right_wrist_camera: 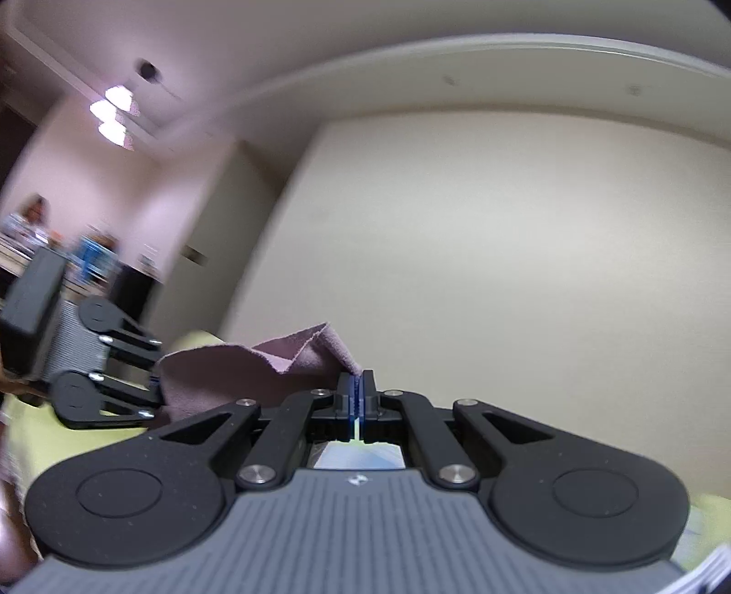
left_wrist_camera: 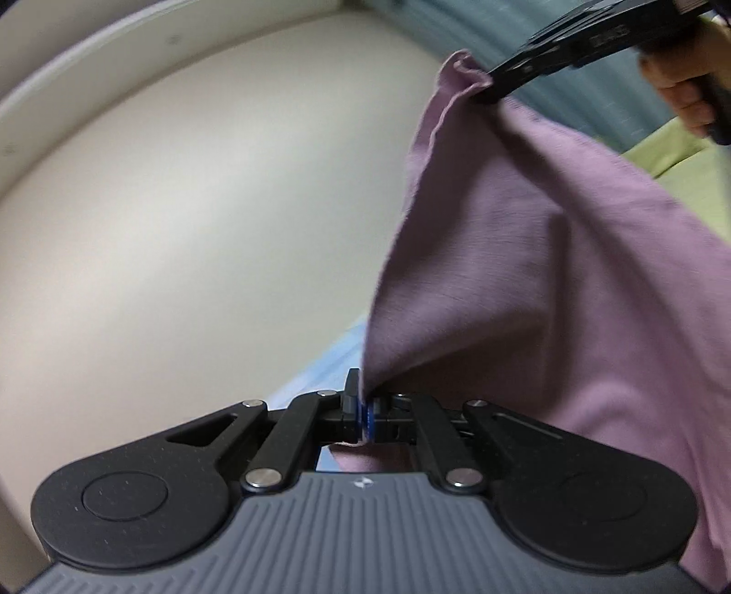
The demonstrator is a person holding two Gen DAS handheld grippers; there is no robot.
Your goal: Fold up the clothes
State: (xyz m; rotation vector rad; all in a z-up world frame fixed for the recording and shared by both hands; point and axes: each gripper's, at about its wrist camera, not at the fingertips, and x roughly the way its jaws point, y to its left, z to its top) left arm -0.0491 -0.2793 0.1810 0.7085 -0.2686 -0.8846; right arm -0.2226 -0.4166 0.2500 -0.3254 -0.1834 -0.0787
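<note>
A mauve-pink garment (left_wrist_camera: 548, 283) hangs in the air, stretched between both grippers. My left gripper (left_wrist_camera: 364, 402) is shut on one corner of it at the bottom of the left wrist view. My right gripper (left_wrist_camera: 484, 89) shows at the top right of that view, shut on another bunched corner, with the hand behind it. In the right wrist view my right gripper (right_wrist_camera: 357, 388) is shut on the garment's edge (right_wrist_camera: 256, 365), and my left gripper (right_wrist_camera: 155, 388) holds the far end at the left.
A cream wall (left_wrist_camera: 205, 205) and ceiling moulding fill the background. A yellow-green surface (left_wrist_camera: 685, 164) lies below at the right. A teal curtain (left_wrist_camera: 525, 27) hangs at the top. Ceiling lights (right_wrist_camera: 114, 114) and blurred furniture are at the left in the right wrist view.
</note>
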